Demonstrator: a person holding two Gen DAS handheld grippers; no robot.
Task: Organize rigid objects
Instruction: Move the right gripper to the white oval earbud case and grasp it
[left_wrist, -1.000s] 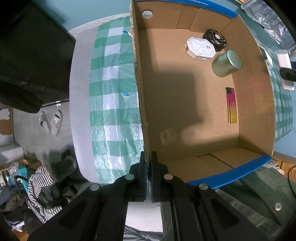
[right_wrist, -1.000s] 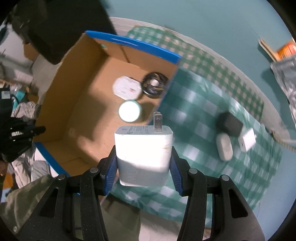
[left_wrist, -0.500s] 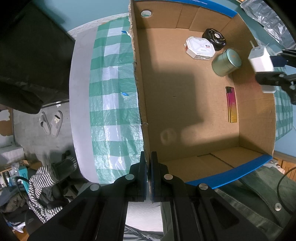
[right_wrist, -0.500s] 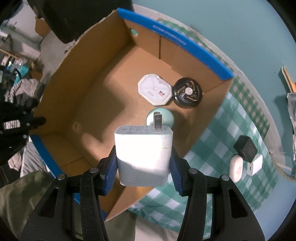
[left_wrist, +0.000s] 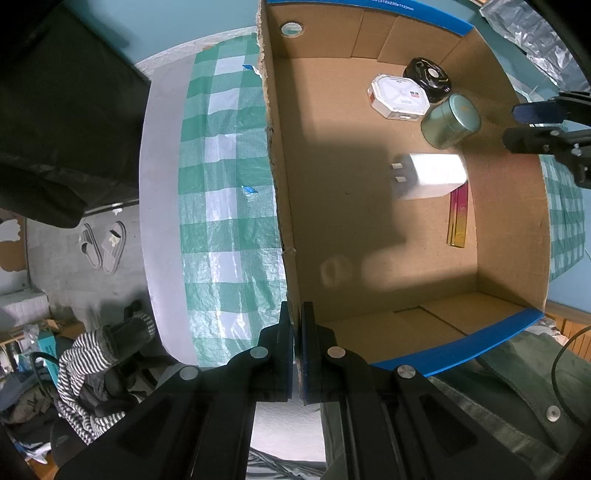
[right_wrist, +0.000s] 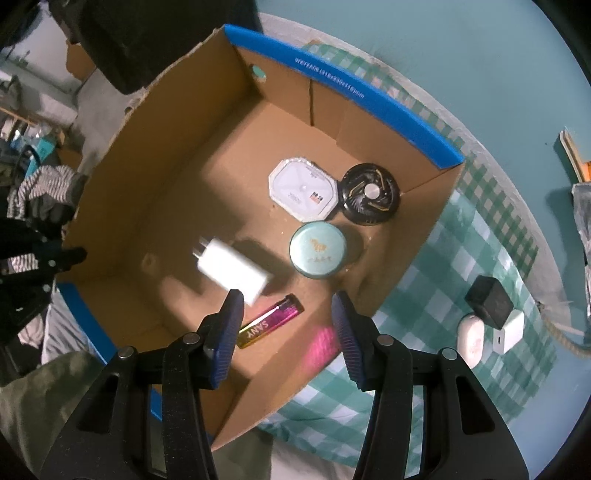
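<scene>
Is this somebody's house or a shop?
Probably a lived-in room at home: slippers lie on the floor, clothes are piled nearby, and a checked cloth covers the table under a cardboard box.

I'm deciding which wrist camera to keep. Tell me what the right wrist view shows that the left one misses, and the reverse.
Only the right wrist view shows the things not yet boxed on the checked cloth: a black cube, a white case and a small white plug. It also shows the right gripper open and empty.

Only the left wrist view shows the left gripper shut on the box's torn wall, and slippers on the floor.

Both show the cardboard box holding the white charger, green tin, lighter, white octagonal case and black round thing.
</scene>
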